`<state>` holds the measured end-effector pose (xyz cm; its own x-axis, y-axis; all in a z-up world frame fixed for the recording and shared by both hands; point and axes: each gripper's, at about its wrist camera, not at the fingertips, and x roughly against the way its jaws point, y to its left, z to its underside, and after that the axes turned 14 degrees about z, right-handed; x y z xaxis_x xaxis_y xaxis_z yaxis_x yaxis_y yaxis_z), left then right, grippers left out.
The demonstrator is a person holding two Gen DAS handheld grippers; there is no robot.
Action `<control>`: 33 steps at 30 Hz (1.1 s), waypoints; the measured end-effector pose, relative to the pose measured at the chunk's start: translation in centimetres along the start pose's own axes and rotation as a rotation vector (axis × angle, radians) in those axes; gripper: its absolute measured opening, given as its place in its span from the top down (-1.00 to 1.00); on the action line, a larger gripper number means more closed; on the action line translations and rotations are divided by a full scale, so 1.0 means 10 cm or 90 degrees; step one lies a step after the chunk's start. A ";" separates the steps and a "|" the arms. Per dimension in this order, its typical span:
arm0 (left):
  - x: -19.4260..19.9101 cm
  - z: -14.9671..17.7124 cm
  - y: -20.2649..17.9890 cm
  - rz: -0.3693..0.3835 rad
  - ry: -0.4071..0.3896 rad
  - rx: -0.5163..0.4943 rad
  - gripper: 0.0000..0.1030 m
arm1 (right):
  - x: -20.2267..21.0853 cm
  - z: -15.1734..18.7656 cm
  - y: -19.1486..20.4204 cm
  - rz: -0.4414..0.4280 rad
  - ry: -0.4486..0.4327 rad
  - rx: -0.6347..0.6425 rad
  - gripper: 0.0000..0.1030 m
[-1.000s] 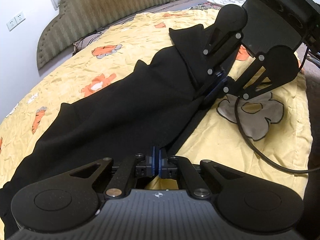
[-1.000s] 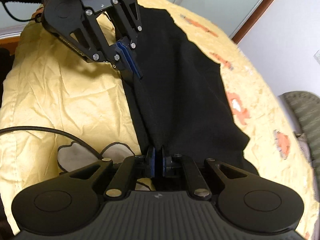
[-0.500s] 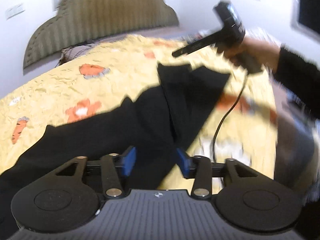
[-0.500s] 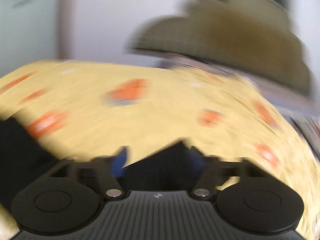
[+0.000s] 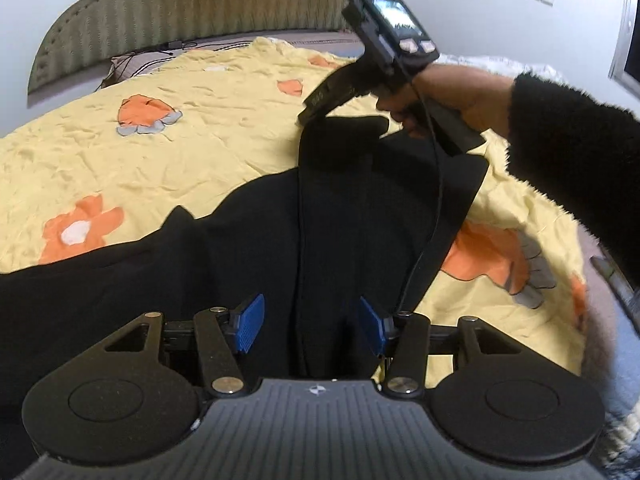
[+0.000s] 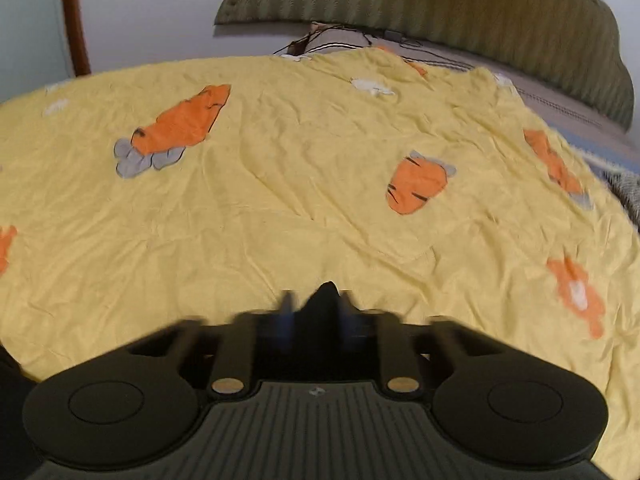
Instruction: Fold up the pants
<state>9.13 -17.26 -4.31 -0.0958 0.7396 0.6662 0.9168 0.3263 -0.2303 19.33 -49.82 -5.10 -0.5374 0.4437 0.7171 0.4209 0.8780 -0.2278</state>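
Note:
Black pants (image 5: 240, 248) lie across the yellow bedspread (image 5: 224, 128). My left gripper (image 5: 310, 322) is open, its blue pads (image 5: 250, 322) standing on either side of a fold of the pants near the bed's front edge. My right gripper (image 5: 310, 114) shows in the left wrist view, held in a hand, pinching a raised corner of the pants (image 5: 344, 136). In the right wrist view the right gripper (image 6: 316, 314) is motion-blurred, its fingers close together with a black tip of cloth (image 6: 326, 300) between them.
The bedspread (image 6: 280, 200) has orange carrot and flower patches. A green padded headboard (image 5: 192, 4) stands at the far end. A black cable (image 5: 434, 200) hangs from the right gripper over the pants. The bed's edge is at the right.
My left gripper has opened and let go of the pants. My right gripper swung away toward the headboard, lifting a corner of the pants, and its fingers are closing on the cloth again.

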 end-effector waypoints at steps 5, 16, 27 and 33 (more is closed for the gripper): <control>-0.17 -0.02 0.00 -0.004 0.009 -0.011 -0.09 | 0.46 0.07 -0.24 -0.018 -0.087 -0.061 0.87; -0.37 -0.08 -0.08 -0.029 -0.013 -0.040 0.21 | 1.65 0.19 -1.01 -0.085 -0.268 -0.218 0.87; -0.11 -0.32 -0.07 -0.185 -0.071 -0.032 0.92 | 1.39 0.17 -1.18 -0.066 -0.230 -0.291 0.87; 0.16 -0.42 -0.21 -0.243 -0.121 -0.062 0.93 | 1.72 0.53 -1.53 -0.096 -0.343 -0.367 0.87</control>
<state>8.74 -19.24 0.22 -0.4964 0.6745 0.5465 0.8330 0.5474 0.0810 -0.25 -54.62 7.24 -0.8353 0.4828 0.2630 0.5480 0.7695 0.3278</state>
